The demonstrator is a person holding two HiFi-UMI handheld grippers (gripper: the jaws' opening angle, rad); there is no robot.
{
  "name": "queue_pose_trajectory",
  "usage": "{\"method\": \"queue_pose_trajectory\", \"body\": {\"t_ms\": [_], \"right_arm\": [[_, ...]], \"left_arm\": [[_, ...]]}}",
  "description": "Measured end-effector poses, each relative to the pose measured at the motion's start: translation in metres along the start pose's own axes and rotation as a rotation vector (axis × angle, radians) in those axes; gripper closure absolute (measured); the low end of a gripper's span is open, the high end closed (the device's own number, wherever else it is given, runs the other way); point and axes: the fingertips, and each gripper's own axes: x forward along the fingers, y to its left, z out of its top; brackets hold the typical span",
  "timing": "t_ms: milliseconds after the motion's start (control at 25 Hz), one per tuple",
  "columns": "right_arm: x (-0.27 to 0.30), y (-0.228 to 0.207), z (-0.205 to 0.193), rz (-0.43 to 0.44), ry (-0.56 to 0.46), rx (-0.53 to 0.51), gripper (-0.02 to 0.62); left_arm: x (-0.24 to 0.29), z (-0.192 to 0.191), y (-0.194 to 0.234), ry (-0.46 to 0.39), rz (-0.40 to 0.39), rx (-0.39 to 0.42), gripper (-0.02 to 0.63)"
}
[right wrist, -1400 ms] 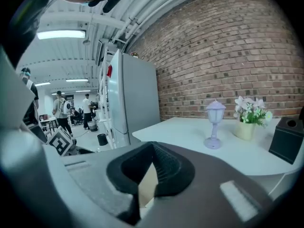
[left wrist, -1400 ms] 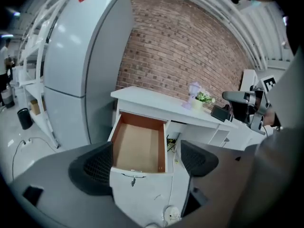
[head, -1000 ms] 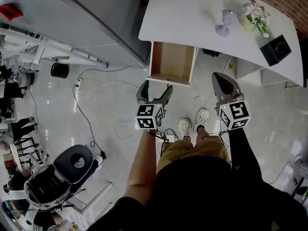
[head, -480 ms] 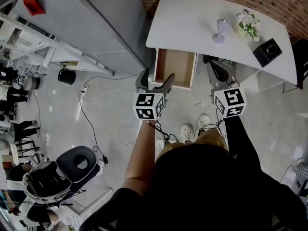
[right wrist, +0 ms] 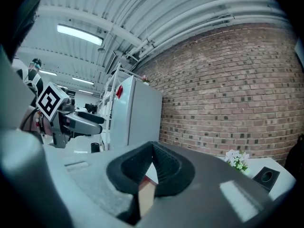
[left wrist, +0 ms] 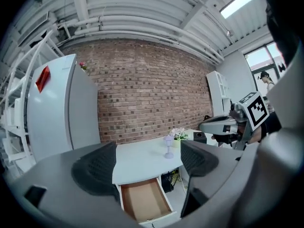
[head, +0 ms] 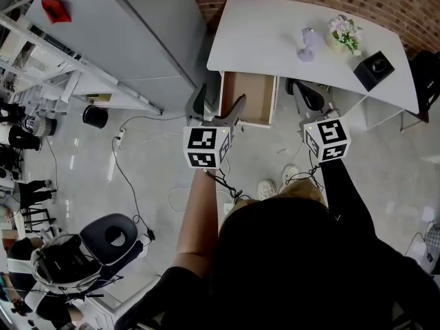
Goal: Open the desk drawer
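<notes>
The white desk (head: 275,29) stands against the brick wall, and its wooden drawer (head: 249,96) is pulled out, showing an empty bottom. My left gripper (head: 218,106) is open, held in the air in front of the drawer's left side, with nothing between its fingers. In the left gripper view the drawer (left wrist: 145,201) lies low between the open jaws of the left gripper (left wrist: 148,163). My right gripper (head: 309,99) is shut and empty, to the right of the drawer. In the right gripper view the pads of the right gripper (right wrist: 153,161) meet.
On the desk stand a purple goblet (head: 305,44), a pot of flowers (head: 342,33) and a black box (head: 375,66). A tall grey cabinet (head: 130,26) stands left of the desk. Cables (head: 127,167), a black bin (head: 95,115) and an office chair (head: 110,236) are on the floor.
Both grippers have risen in the head view; the left one went from below the drawer front to overlapping its left side. The drawer stays open.
</notes>
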Motion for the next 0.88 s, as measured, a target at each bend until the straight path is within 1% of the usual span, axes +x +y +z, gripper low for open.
{"method": "queue_pose_trajectory", "body": {"t_ms": [80, 200, 320, 480, 640, 680, 760, 800, 840, 880], "right_arm": [[-0.003, -0.001, 0.003, 0.001, -0.011, 0.000, 0.595], [-0.007, 0.000, 0.006, 0.004, -0.025, 0.000, 0.595], [-0.010, 0.004, 0.006, 0.013, -0.031, -0.004, 0.595], [-0.013, 0.010, 0.008, 0.024, -0.038, -0.012, 0.595], [-0.014, 0.011, 0.006, 0.022, -0.038, -0.012, 0.594], [-0.014, 0.011, 0.006, 0.021, -0.039, -0.011, 0.595], [-0.013, 0.013, 0.005, 0.020, -0.041, -0.009, 0.594], [-0.012, 0.013, 0.005, 0.021, -0.042, -0.008, 0.595], [-0.010, 0.014, 0.005, 0.021, -0.043, -0.008, 0.594], [-0.009, 0.014, 0.006, 0.023, -0.044, -0.009, 0.595]], "left_arm": [[-0.003, 0.012, -0.001, -0.014, 0.003, 0.039, 0.181], [-0.007, 0.020, -0.003, -0.027, 0.008, 0.060, 0.181], [-0.008, 0.017, -0.006, -0.028, 0.010, 0.056, 0.181], [-0.011, 0.017, -0.005, -0.054, 0.012, 0.035, 0.183], [-0.010, 0.014, -0.006, -0.052, 0.008, 0.045, 0.192], [-0.011, 0.014, -0.006, -0.056, 0.017, 0.046, 0.232], [-0.014, 0.014, -0.001, -0.069, 0.053, 0.045, 0.356], [-0.015, 0.015, 0.002, -0.075, 0.070, 0.044, 0.399], [-0.015, 0.014, 0.005, -0.078, 0.080, 0.041, 0.431], [-0.015, 0.014, 0.007, -0.080, 0.084, 0.037, 0.447]]}}
